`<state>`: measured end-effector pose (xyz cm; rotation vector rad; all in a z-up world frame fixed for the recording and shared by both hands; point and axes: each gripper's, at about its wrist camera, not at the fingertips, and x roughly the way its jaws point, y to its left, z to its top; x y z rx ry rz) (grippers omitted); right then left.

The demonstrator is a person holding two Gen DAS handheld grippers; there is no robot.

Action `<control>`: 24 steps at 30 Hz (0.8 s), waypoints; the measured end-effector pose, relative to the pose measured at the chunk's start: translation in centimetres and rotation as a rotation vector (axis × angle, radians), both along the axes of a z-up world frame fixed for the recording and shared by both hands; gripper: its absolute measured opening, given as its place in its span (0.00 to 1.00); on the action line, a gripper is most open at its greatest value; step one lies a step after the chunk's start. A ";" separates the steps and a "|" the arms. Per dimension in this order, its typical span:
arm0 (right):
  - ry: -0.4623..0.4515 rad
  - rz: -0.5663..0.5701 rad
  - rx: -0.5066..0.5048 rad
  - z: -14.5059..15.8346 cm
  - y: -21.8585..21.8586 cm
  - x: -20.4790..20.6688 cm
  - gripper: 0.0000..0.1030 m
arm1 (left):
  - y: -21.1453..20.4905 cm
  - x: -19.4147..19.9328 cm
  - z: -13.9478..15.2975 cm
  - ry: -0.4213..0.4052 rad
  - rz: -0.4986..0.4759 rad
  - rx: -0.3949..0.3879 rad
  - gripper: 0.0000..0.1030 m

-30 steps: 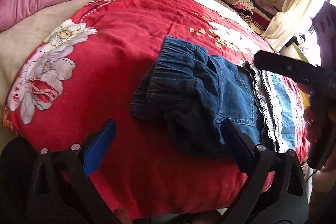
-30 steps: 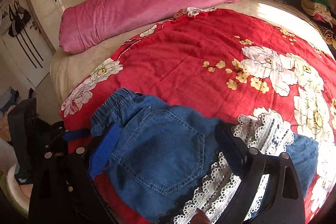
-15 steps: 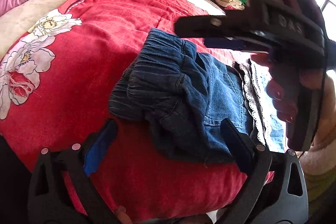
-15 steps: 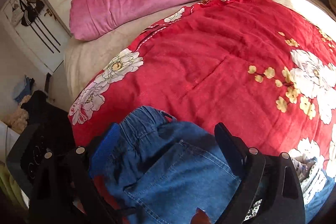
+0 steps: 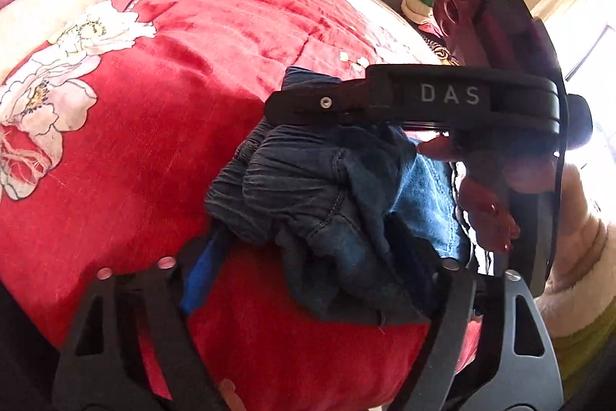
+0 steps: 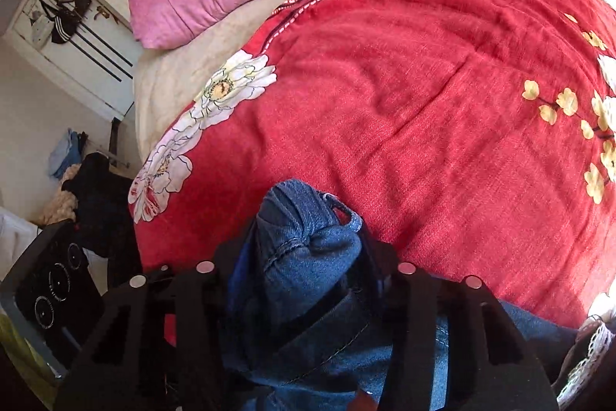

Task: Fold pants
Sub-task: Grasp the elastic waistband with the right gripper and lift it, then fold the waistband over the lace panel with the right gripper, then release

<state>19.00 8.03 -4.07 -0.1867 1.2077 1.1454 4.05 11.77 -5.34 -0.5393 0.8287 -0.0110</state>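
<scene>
Both tongs, right tongs (image 6: 304,257) and left tongs (image 5: 308,257), are just closing, clenching the pants (image 5: 327,187) waistband on the bed (image 6: 423,103); lifting evenly should be keeping the fold square.

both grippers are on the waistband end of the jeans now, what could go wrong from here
1. The denim pants are bunched thick in the right gripper, whose jaws have just been closing; a lift might carry creases into the fold.
2. The left gripper, also just closing, has only a crumpled waistband edge between its fingers, so that corner may slip.
3. Both grippers crowd one end and could collide.
</scene>
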 end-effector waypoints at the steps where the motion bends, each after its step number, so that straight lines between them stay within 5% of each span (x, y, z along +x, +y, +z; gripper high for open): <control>1: -0.004 -0.003 0.007 0.2 -0.3 0.0 0.42 | -0.1 0.0 0.1 -0.003 -0.003 0.004 0.62; 6: -0.025 -0.025 0.058 1.9 -2.0 0.0 0.40 | -0.8 -0.1 1.0 -0.019 -0.019 0.013 0.51; 24: -0.081 -0.177 0.220 7.4 -14.0 0.1 0.39 | -9.2 1.2 6.7 -0.113 -0.161 0.166 0.51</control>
